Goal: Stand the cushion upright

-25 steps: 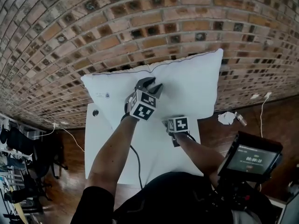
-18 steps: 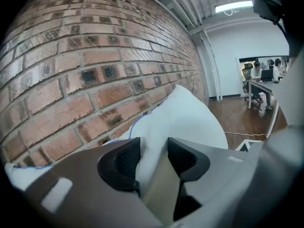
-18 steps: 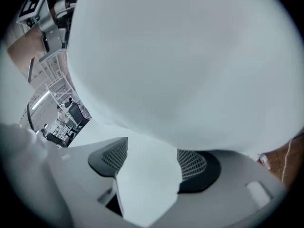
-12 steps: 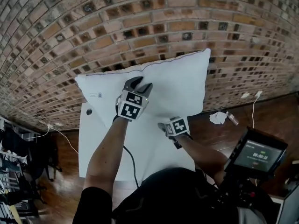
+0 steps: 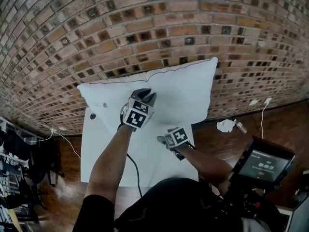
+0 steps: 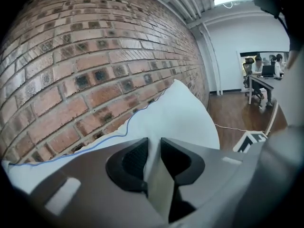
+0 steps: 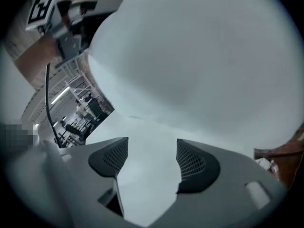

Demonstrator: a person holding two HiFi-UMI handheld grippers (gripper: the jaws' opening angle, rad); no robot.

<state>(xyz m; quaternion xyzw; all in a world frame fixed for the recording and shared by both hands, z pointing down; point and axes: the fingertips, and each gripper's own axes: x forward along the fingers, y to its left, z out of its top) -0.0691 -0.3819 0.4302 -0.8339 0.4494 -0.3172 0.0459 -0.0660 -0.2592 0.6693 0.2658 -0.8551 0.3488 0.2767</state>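
Leaning against the wall (image 5: 145, 28), the cushion (image 5: 186, 88) is seen stood on its long edge at the far side of the table (image 5: 96, 149), toward 12 o'clock in the head view, with one top corner pointing to 1 o'clock. The left gripper (image 5: 147, 96) is set against the cushion's face near its middle, aimed toward 12 o'clock. Its jaws have just been closing and are brought narrow on a fold of the white cover, which is pinched between the pads (image 6: 135, 158). The right gripper (image 5: 161, 140) is held at 5 o'clock from the left one, above the table and near the cushion's lower edge. Its jaws are spread, and only white surface is seen past them, nothing being gripped. A crumpled paper (image 5: 224, 125) is seen on the floor at 3 o'clock from the table.
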